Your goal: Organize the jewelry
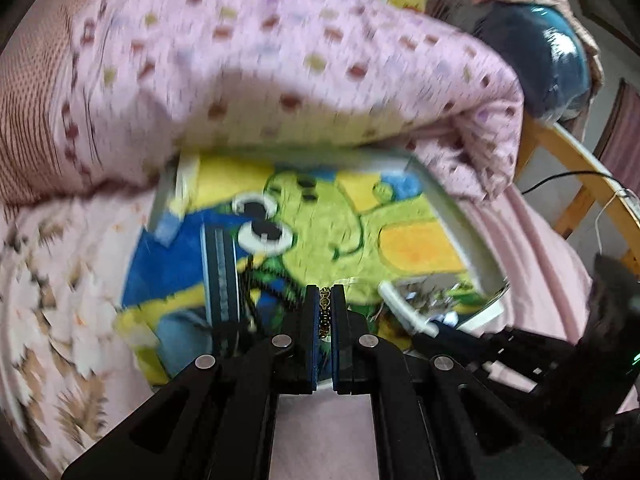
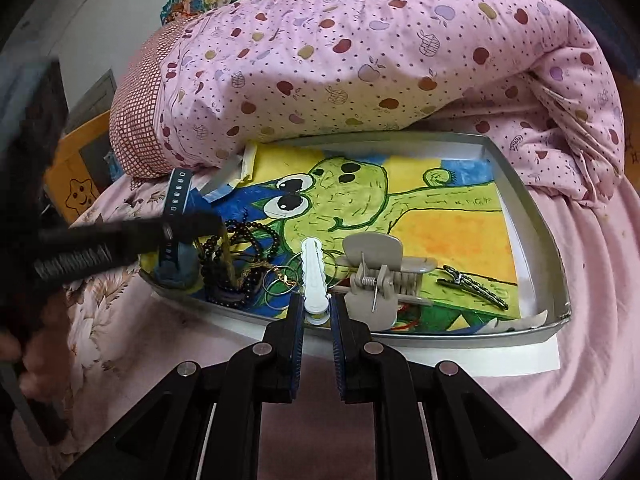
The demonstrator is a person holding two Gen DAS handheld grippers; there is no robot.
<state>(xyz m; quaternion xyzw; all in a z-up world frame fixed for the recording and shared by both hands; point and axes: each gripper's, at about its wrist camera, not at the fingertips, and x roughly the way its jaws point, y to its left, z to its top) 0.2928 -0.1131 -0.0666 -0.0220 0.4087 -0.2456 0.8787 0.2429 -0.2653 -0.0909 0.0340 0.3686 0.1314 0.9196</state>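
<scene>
1. Left wrist view: your left claw (image 1: 325, 312) is closed tight on a gold chain (image 1: 325, 314), its links showing in the narrow slit between the two black fingers.
2. The claw points forward and slightly down over the near edge of the shallow tray (image 1: 448, 216), which lies on the bed under a frog drawing (image 1: 320, 224). The picture is blurred, so finer detail is lost.
3. A dark watch strap (image 1: 219, 264) lies to the left of the fingers, and your right claw's arm enters from the right edge, low over the tray's near right corner.
4. Right wrist view: your right claw (image 2: 317, 312) sits level at the tray's (image 2: 532, 208) near rim, fingers gripping the base of a white hair clip (image 2: 313, 276) that stands up between them.
5. A large beige claw clip (image 2: 376, 276) lies just right of the white one, and a dark patterned barrette (image 2: 472, 286) lies further right, apart from both.
6. Your left claw (image 2: 216, 226) reaches in from the left, blurred, tilted over the tray's left end with the gold chain (image 2: 228, 260) hanging from its tip down into a pile of black beads (image 2: 236, 264).
7. Thin metal rings (image 2: 280, 286) lie between the beads and the white clip; the watch strap (image 2: 176, 196) stands at the tray's left edge.
8. A pink apple-print quilt (image 2: 360, 60) is heaped behind the tray.
</scene>
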